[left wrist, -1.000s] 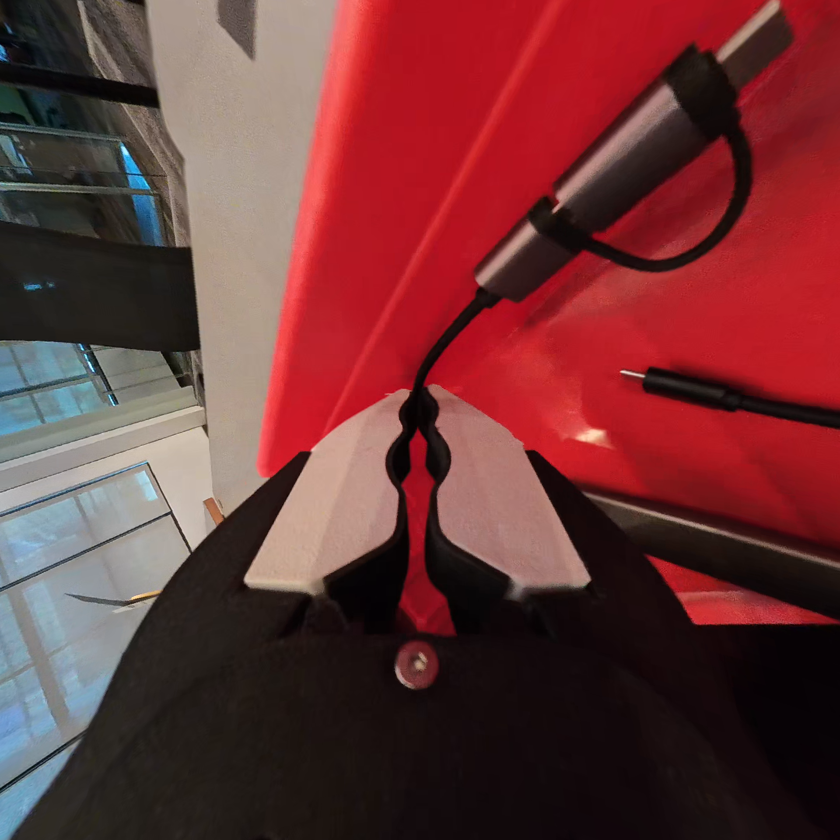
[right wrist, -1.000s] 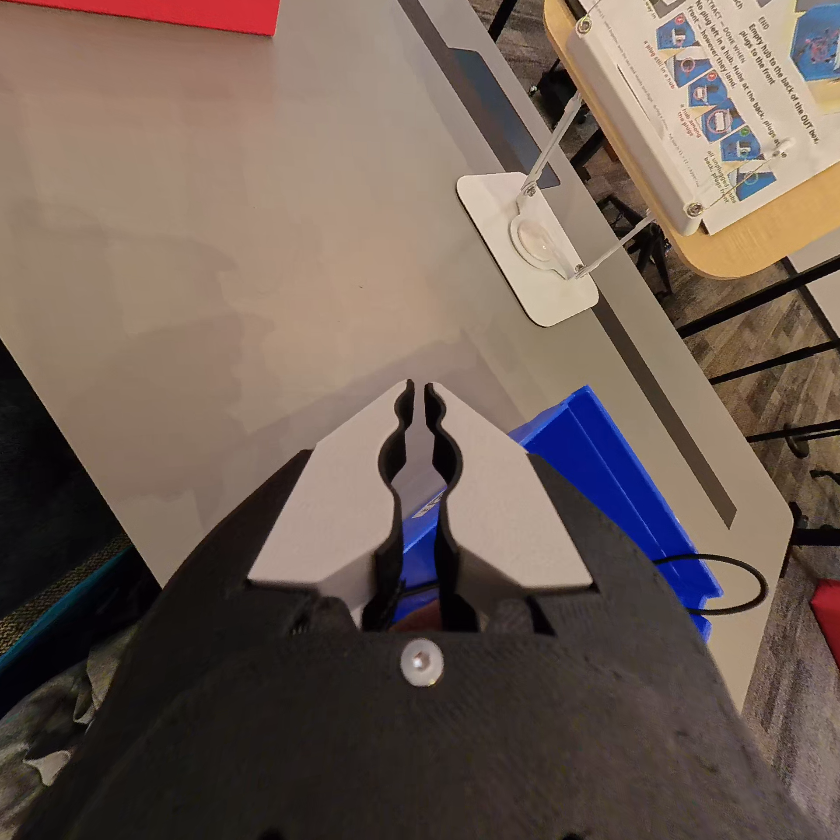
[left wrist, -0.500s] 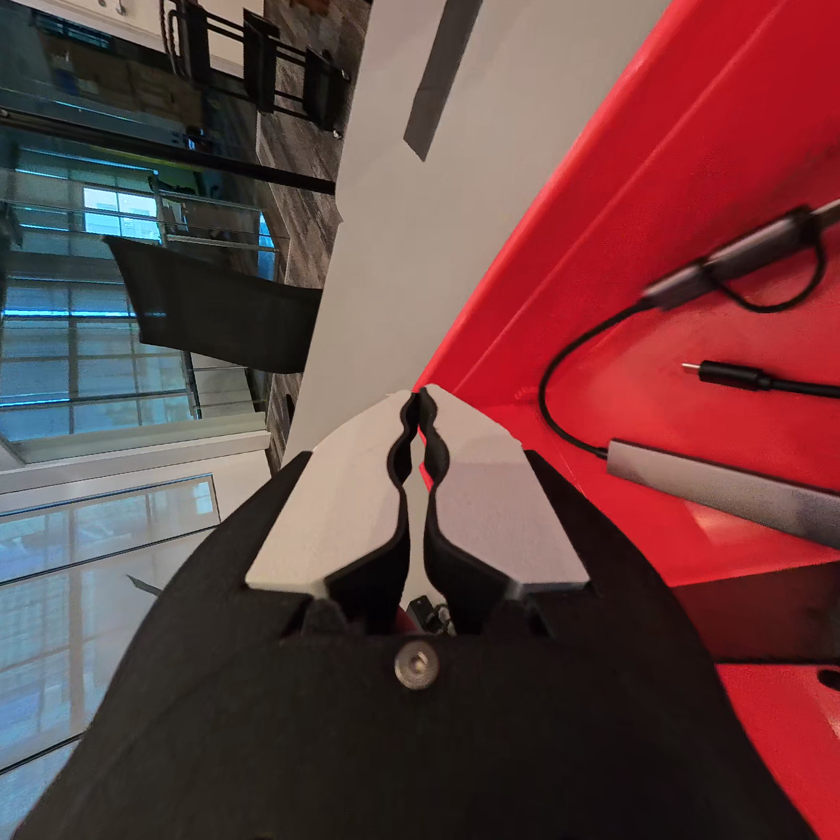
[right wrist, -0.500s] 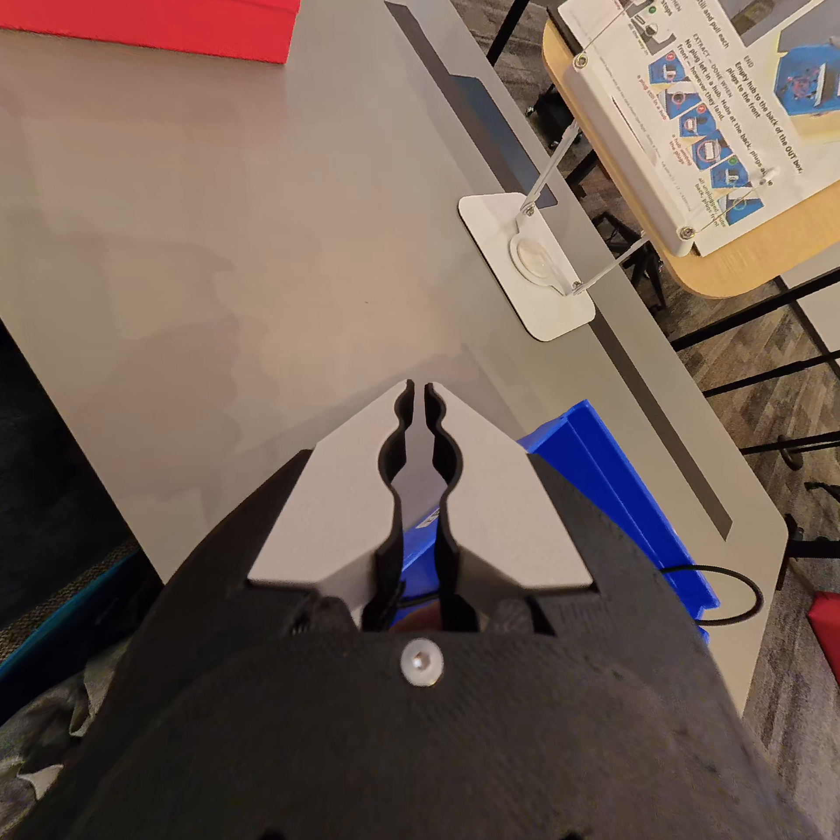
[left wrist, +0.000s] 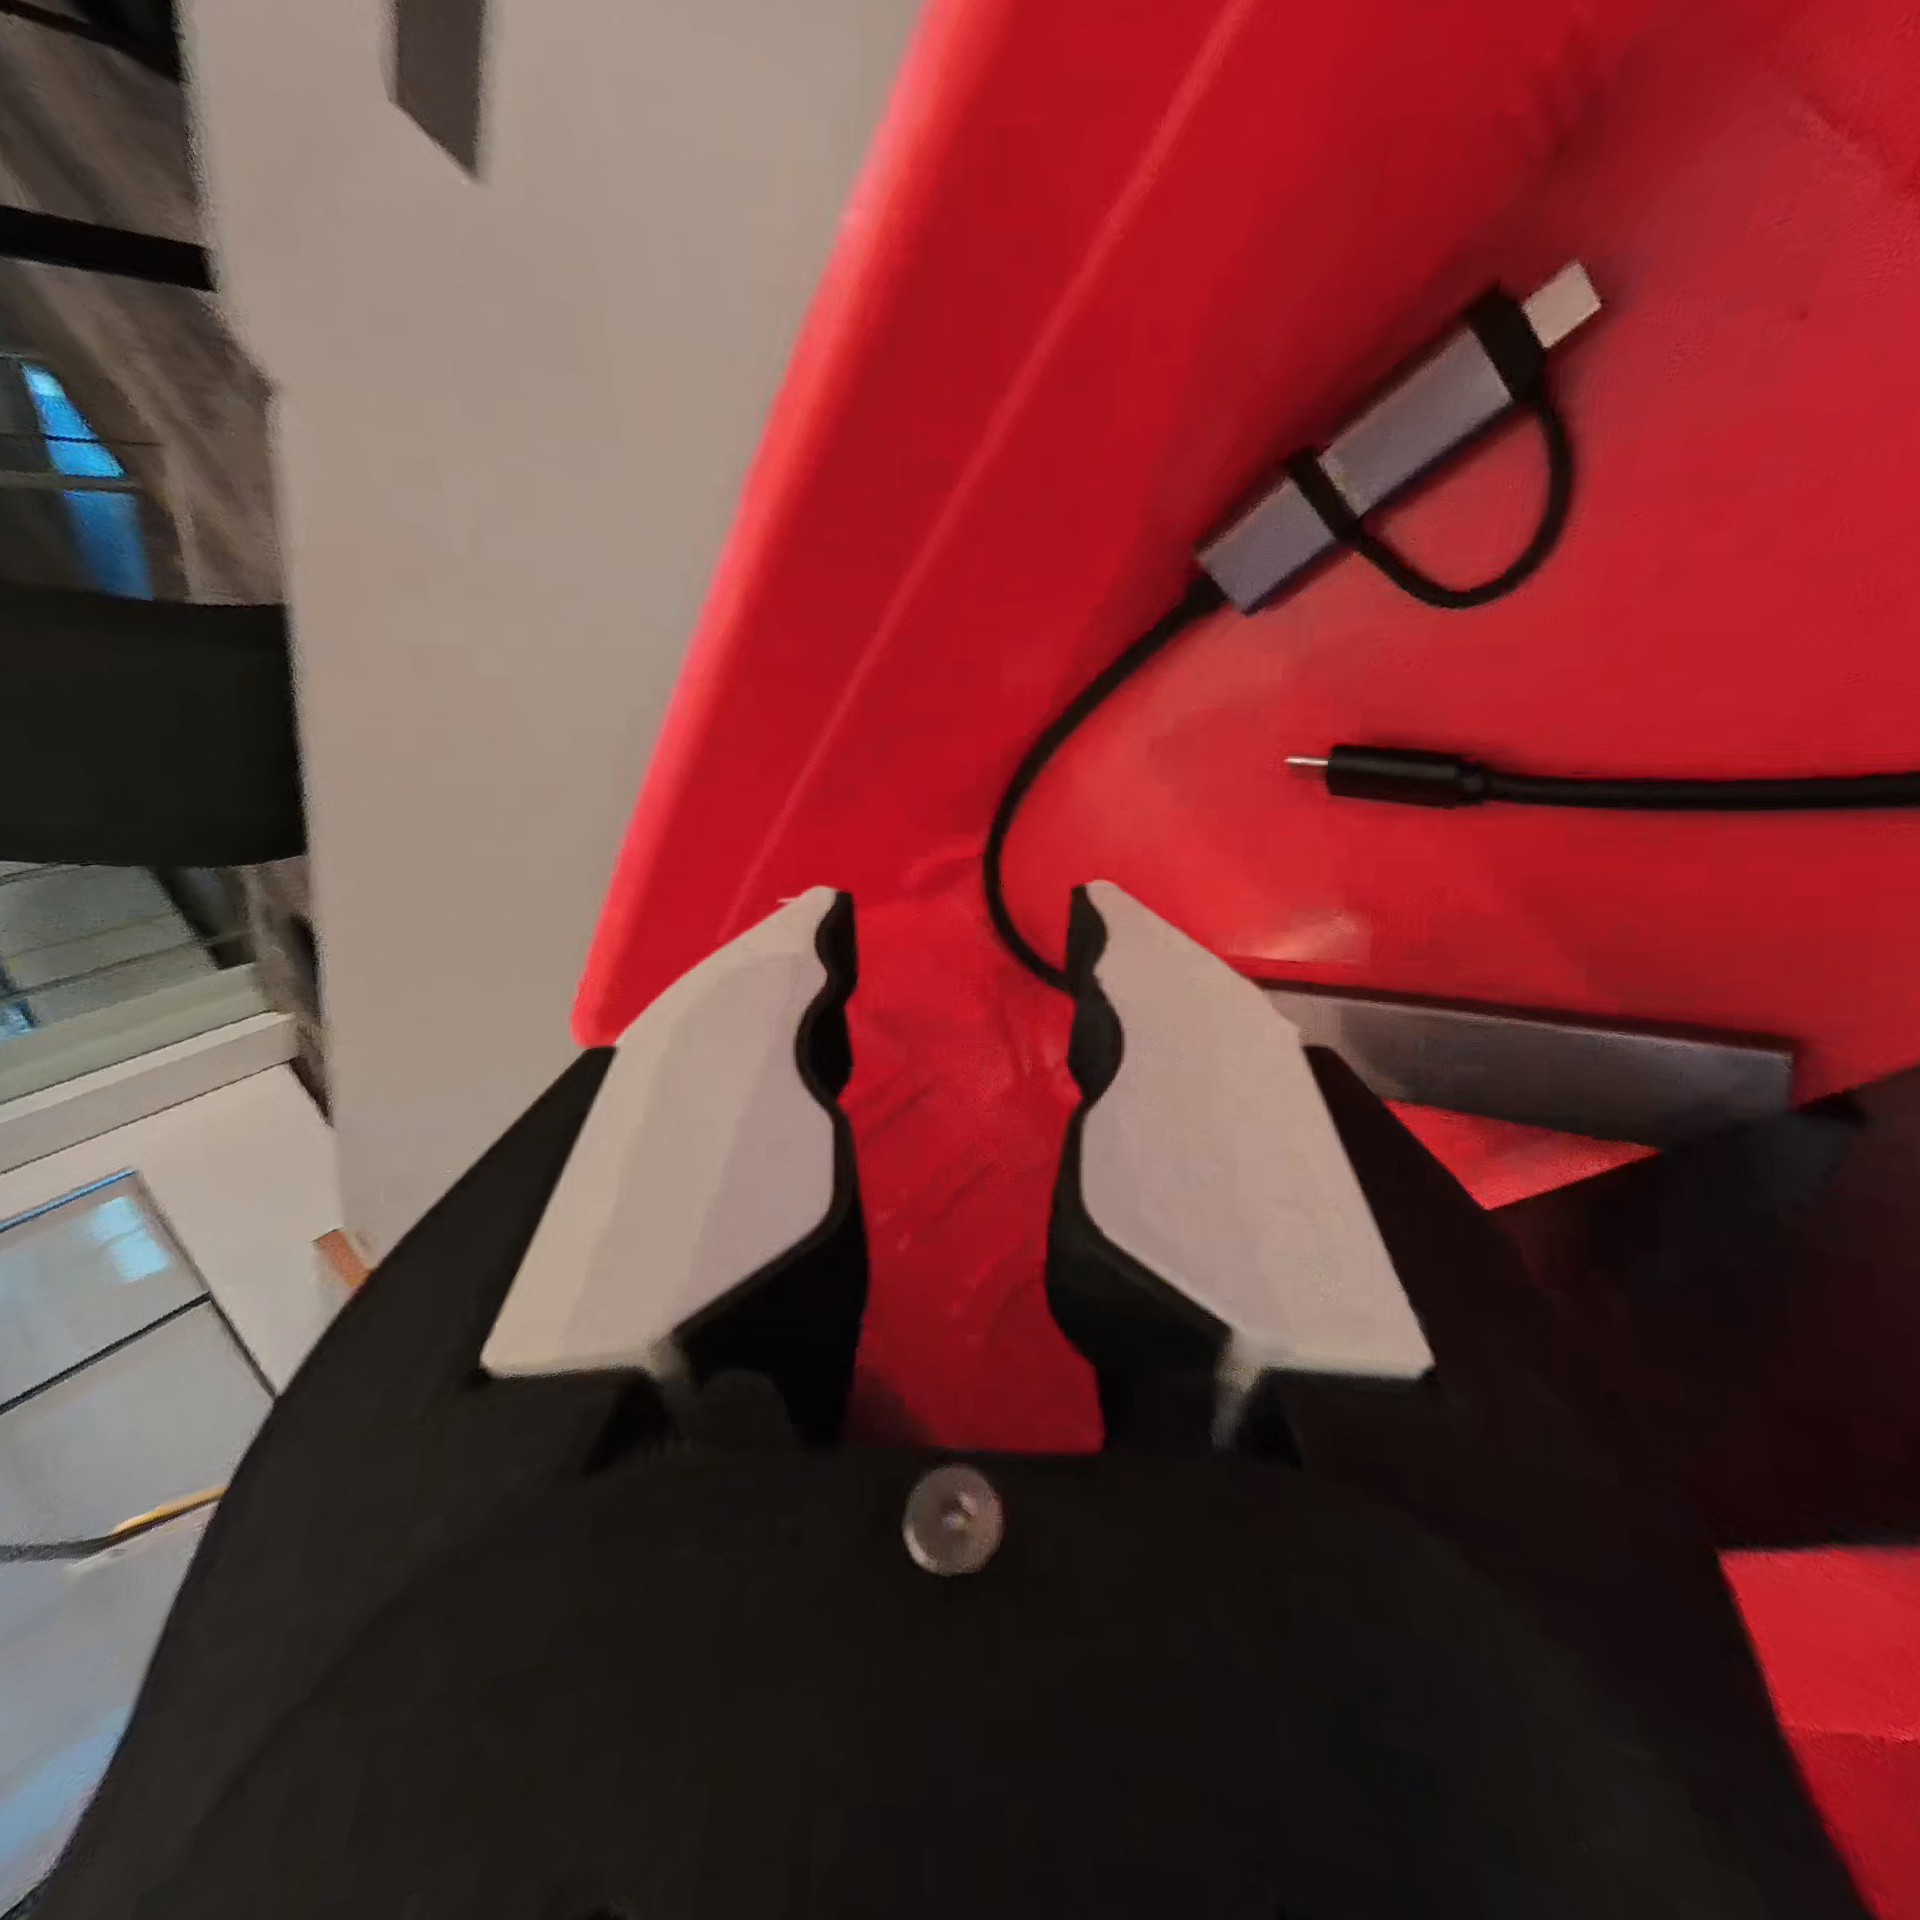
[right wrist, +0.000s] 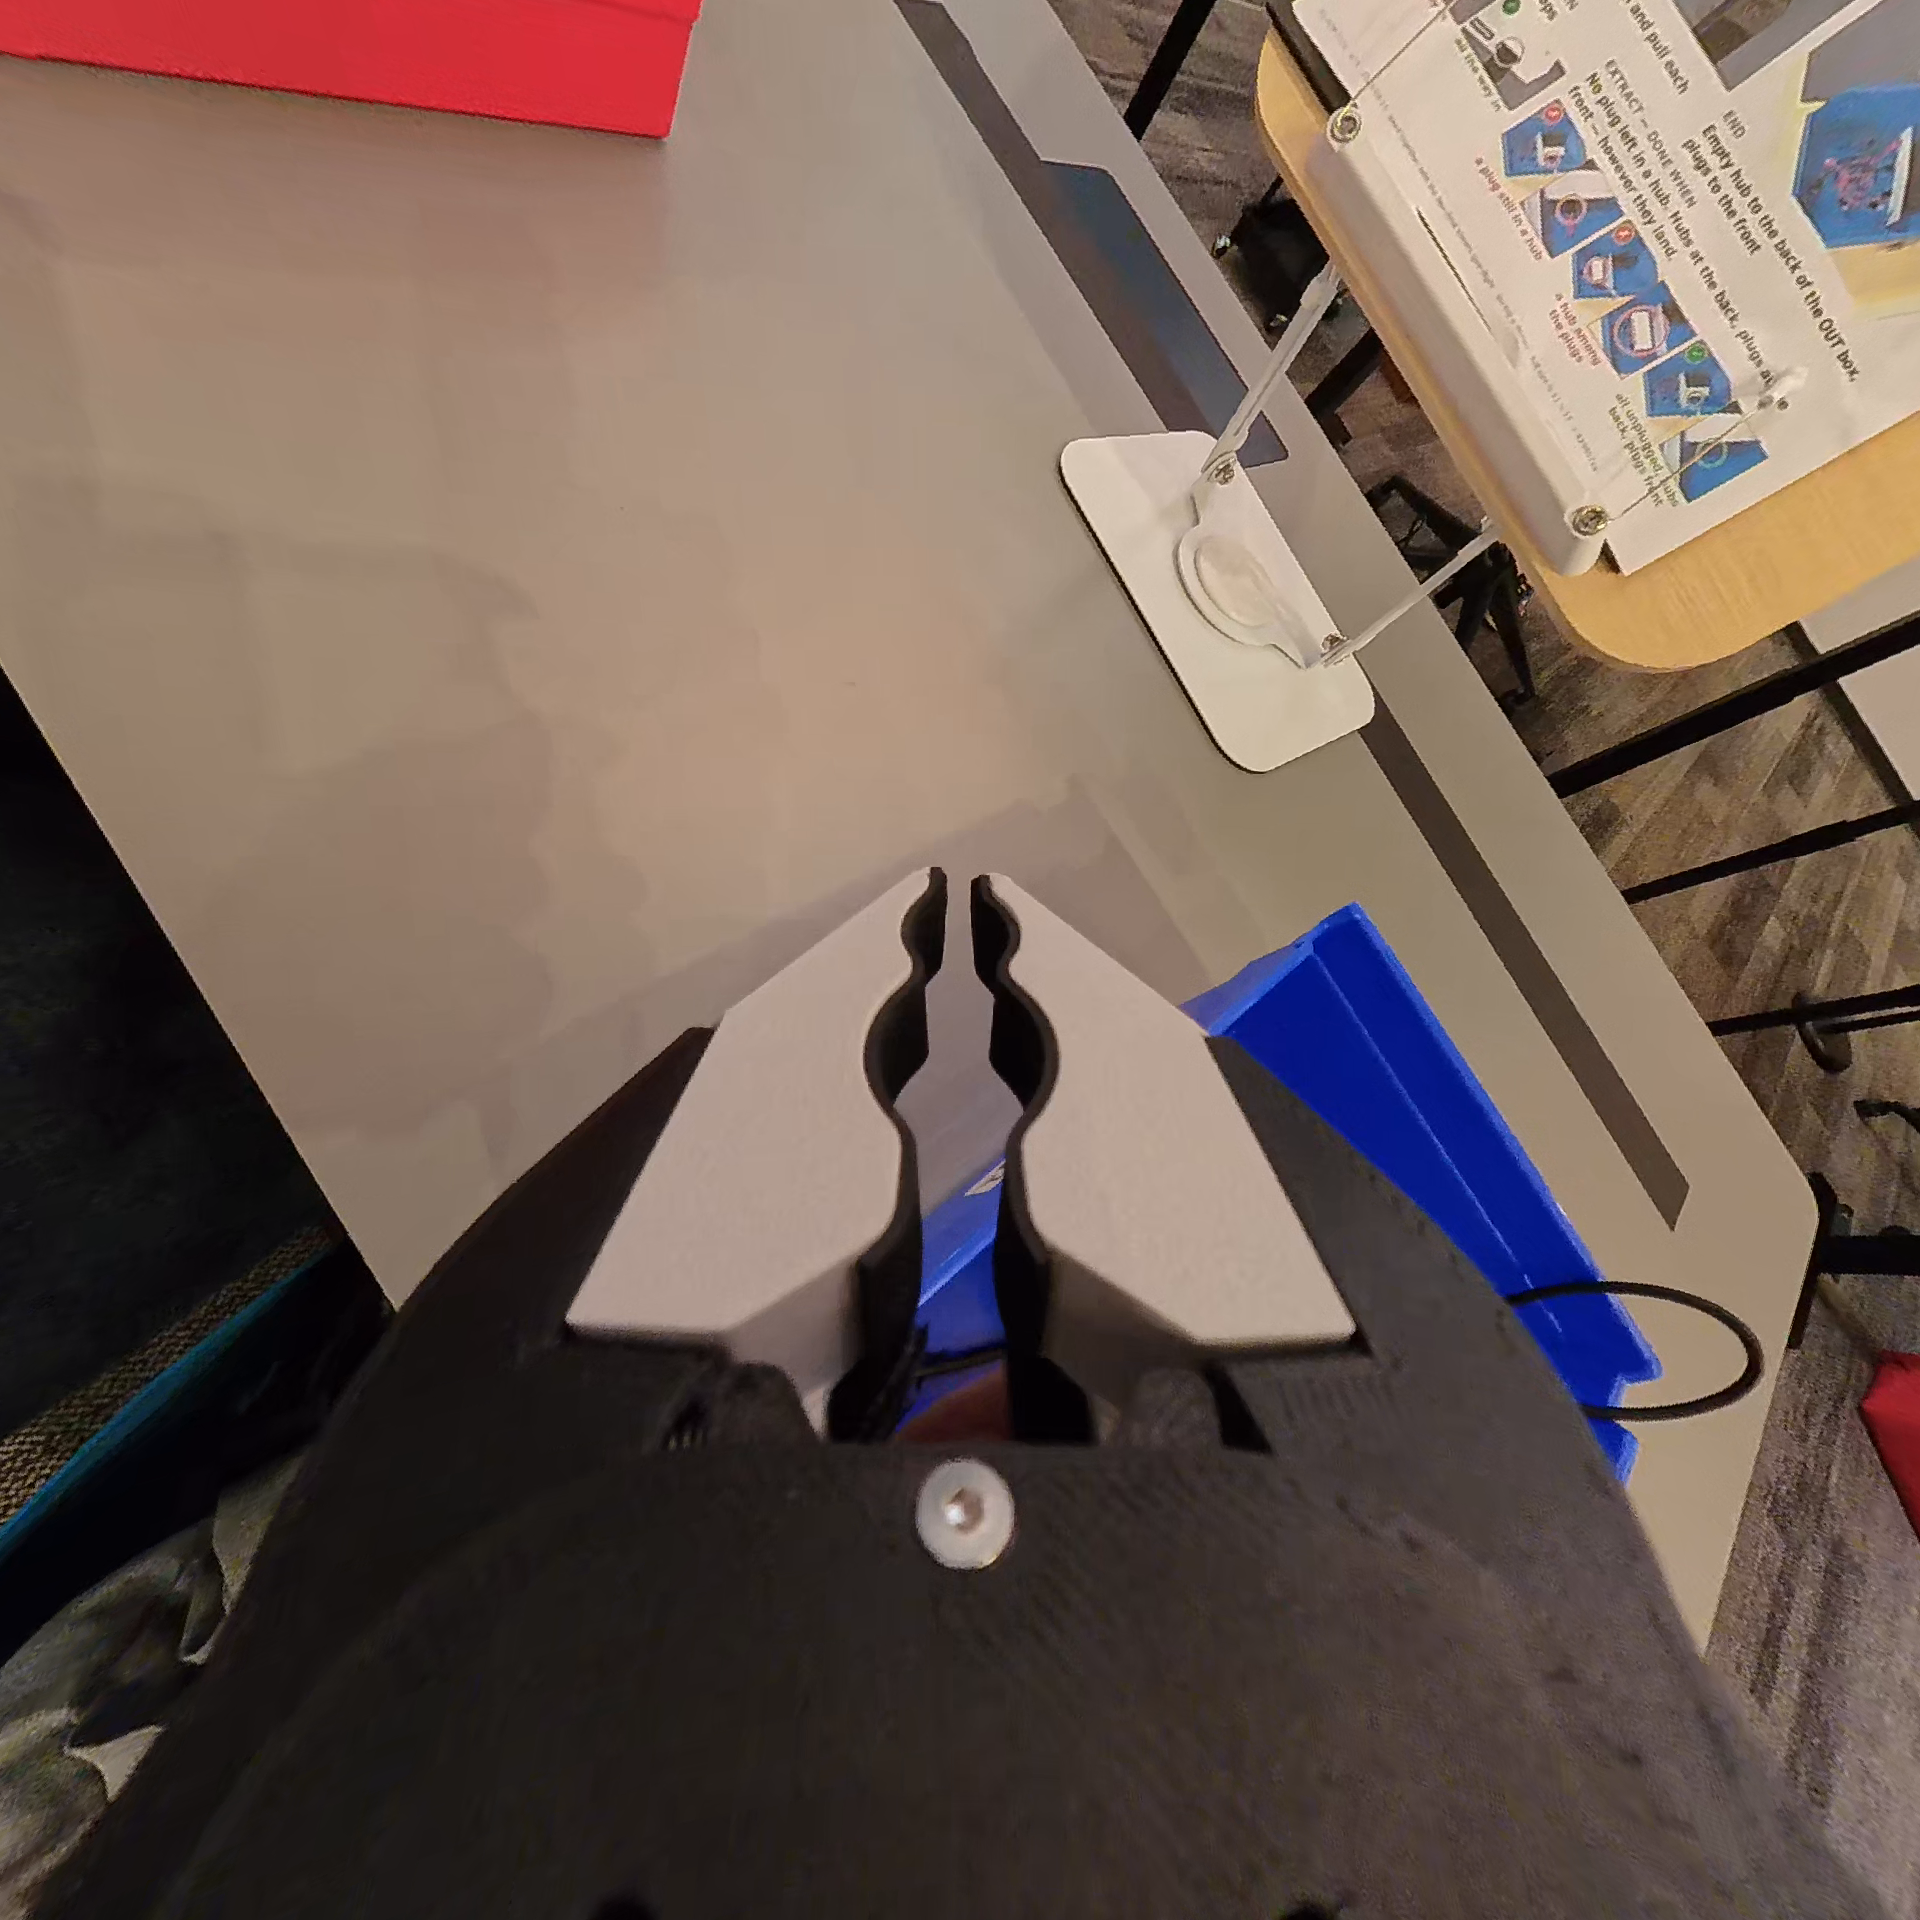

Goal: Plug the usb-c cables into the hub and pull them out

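The hub (left wrist: 1538,1060) lies partly hidden behind the left hand-held gripper (left wrist: 961,935).

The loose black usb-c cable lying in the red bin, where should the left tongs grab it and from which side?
Probably grip the loose black usb-c cable on the stiff black plug housing just behind its metal tip, coming from above the red bin floor with the open left tongs straddling it crosswise. It lies flat, apart from the hub.

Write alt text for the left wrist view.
The left gripper, fingers apart and empty, hovers over a red bin. Inside lie a grey hub, its black cord leading to a grey adapter plug, and a loose black USB-C cable.
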A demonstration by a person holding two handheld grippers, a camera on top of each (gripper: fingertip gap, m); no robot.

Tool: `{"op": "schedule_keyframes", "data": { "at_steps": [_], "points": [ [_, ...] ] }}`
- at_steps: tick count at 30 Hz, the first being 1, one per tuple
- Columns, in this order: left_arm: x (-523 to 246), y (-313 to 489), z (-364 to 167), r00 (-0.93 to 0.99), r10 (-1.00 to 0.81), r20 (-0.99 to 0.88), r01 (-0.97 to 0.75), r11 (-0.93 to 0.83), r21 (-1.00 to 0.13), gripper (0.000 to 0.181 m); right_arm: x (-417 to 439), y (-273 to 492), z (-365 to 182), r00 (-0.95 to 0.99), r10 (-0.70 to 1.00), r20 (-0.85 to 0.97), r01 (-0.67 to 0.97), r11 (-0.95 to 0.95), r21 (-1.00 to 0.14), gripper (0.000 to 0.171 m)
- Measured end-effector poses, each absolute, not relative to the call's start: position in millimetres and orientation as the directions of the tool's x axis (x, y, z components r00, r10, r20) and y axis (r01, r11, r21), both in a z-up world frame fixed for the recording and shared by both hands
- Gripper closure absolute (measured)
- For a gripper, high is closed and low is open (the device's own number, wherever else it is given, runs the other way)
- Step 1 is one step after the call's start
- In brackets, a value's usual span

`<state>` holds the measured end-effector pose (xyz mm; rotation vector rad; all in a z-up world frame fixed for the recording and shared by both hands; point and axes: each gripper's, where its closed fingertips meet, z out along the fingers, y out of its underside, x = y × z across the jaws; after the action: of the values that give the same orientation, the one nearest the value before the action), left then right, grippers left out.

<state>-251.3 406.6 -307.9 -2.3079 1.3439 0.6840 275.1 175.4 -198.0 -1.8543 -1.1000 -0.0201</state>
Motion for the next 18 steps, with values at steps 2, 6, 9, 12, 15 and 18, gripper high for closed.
{"op": "schedule_keyframes", "data": {
  "at_steps": [2, 6, 9, 12, 15, 18],
  "points": [
    [-253.2, 413.7, -318.8, 0.430, -0.697, -0.574, -0.872, -0.484, -0.067, 0.144, 275.4, 174.9, -199.5, 0.598, 0.674, 0.433, 0.686, -0.151, -0.711, 0.169],
    [-246.2, 418.1, -336.7, 0.434, -0.732, -0.525, -0.869, -0.495, -0.029, 0.150, 278.0, 174.8, -203.2, 0.602, 0.675, 0.427, 0.684, -0.161, -0.711, 0.169],
    [-239.2, 420.1, -346.7, 0.369, -0.766, -0.526, -0.895, -0.445, 0.020, 0.153, 280.2, 175.4, -205.1, 0.605, 0.674, 0.424, 0.682, -0.165, -0.712, 0.169],
    [-238.8, 421.5, -356.2, 0.281, -0.785, -0.552, -0.912, -0.398, 0.102, 0.155, 281.3, 176.3, -206.8, 0.608, 0.675, 0.419, 0.679, -0.168, -0.714, 0.169],
    [-236.0, 429.0, -360.6, 0.285, -0.770, -0.570, -0.914, -0.398, 0.081, 0.170, 281.1, 177.4, -208.8, 0.607, 0.677, 0.417, 0.679, -0.169, -0.714, 0.169],
    [-237.0, 434.3, -364.8, 0.304, -0.765, -0.567, -0.909, -0.411, 0.067, 0.181, 280.4, 177.3, -209.4, 0.607, 0.677, 0.415, 0.678, -0.168, -0.716, 0.169]
  ]
}}
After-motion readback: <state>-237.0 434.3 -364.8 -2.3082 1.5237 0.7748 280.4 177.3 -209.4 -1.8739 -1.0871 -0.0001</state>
